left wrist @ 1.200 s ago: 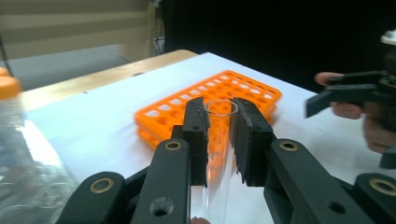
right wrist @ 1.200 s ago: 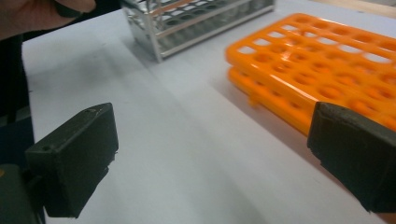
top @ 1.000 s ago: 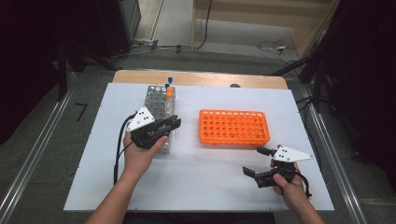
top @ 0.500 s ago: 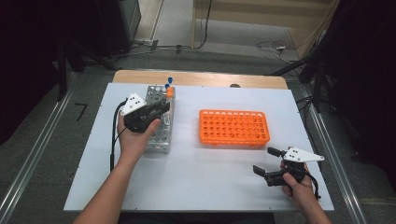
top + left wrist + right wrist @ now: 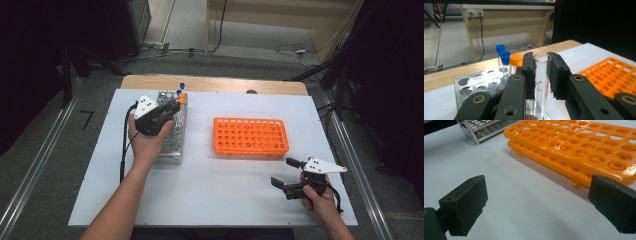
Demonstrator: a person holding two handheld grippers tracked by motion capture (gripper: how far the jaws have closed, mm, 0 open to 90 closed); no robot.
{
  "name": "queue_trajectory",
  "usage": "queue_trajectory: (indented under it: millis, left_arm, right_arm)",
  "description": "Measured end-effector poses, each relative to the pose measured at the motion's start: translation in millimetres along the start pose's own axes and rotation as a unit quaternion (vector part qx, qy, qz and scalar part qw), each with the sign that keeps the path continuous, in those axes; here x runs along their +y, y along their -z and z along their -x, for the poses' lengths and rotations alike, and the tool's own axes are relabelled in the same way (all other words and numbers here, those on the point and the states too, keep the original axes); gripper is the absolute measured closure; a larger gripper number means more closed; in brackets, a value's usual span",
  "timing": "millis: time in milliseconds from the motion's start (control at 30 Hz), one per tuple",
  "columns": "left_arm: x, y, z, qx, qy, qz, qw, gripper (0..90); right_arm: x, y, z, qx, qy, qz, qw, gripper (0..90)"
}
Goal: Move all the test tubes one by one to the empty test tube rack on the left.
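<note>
Between the left gripper's point(image 5: 541, 75) fingers point(image 5: 529, 72) an uncapped glass tube point(image 5: 540, 77) stands upright, pinched on both sides, long axis vertical, over the metal rack point(image 5: 172, 132); just past the fingers stand blue-capped tubes point(image 5: 503, 60) and an orange cap point(image 5: 515, 59); the orange rack point(image 5: 251, 136) lies farther right on the worktop point(image 5: 215, 195); the right gripper point(image 5: 290, 173), fingers spread and empty, hovers nearer it.

Even overhead light, dark surroundings.
White tabletop point(image 5: 225, 185) bright; soft shadows under the right claw point(image 5: 536, 205); glare on the orange rack point(image 5: 584, 147) beyond it; both claw views soft up close.
</note>
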State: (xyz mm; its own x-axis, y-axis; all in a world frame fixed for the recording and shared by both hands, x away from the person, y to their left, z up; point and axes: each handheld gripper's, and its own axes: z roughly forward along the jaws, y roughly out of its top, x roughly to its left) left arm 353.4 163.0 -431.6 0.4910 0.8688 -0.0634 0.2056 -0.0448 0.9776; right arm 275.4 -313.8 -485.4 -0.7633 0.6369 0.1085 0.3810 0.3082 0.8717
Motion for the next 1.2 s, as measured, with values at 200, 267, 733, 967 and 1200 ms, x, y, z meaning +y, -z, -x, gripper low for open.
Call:
queue_trajectory:
  millis: [200,267,733,967,1200]
  left_arm:
    - [-1.5,-1.1,2.0,0.001,-0.006,-0.032,0.9995,76.4]
    - [-2.1,-2.6,0.6,-0.007,0.001,-0.049,0.9988,75.9]
    - [-2.1,0.5,-1.1,-0.001,0.015,-0.053,0.9985,53.6]
    - [-2.2,8.0,-0.1,-0.032,0.034,-0.053,0.9975,18.9]
    - [-4.0,21.4,6.3,-0.051,0.041,-0.049,0.9966,2.9]
  right_arm:
    - [-0.4,-0.1,0.9,-0.003,-0.001,-0.001,1.0,1.1]
    - [-0.5,-0.4,1.4,-0.004,0.0,0.0,1.0,1.1]
    - [-1.1,-1.2,3.1,-0.008,-0.003,-0.002,1.0,1.1]
    - [-1.6,-2.0,5.0,-0.012,-0.005,-0.002,0.9999,1.1]
    - [-0.7,-2.6,4.6,-0.012,-0.004,-0.001,0.9999,1.0]
